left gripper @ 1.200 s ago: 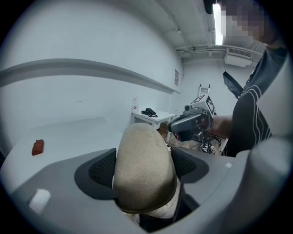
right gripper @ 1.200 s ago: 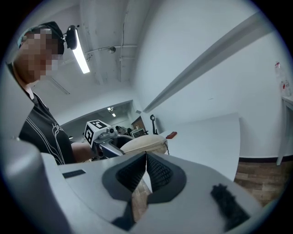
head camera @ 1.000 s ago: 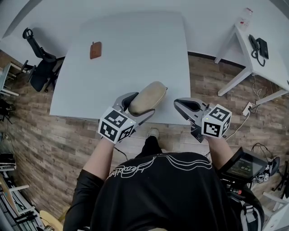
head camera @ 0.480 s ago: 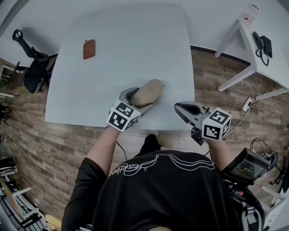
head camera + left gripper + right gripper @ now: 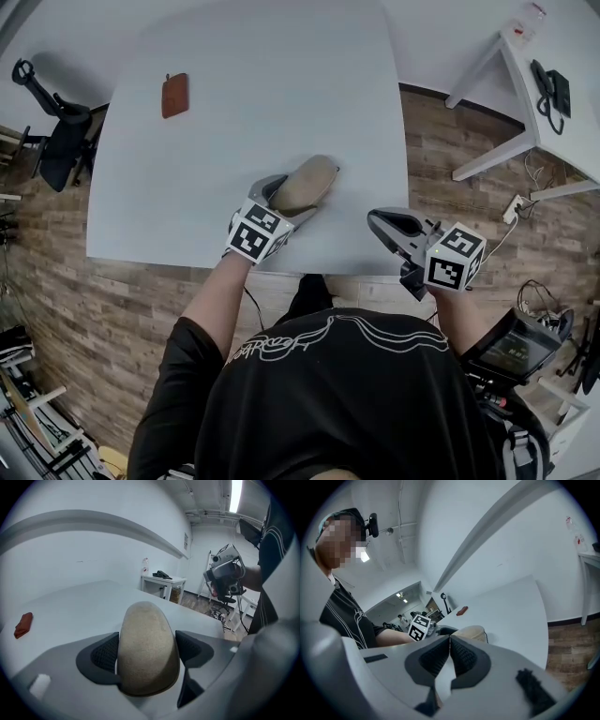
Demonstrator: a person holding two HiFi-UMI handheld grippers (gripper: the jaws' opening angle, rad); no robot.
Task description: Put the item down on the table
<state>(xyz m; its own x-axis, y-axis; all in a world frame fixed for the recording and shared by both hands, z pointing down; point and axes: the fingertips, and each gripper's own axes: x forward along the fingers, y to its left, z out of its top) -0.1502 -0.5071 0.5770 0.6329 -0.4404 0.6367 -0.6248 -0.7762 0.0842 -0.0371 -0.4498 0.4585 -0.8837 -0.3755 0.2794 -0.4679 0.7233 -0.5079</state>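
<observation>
Now one tan case [image 5: 306, 183] in left gripper [image 5: 148, 652], one brown wallet [image 5: 174, 95], one table [image 5: 281, 84].

Everything I see is bright, cool and evenly lit. A ceiling strip light [image 5: 236, 494] blows out at the upper right of the left gripper view. Both gripper views bend hard toward black, vignetted corners, and their near foreground is soft. The table [image 5: 253, 84] shows only faint, diffuse shadows.
</observation>
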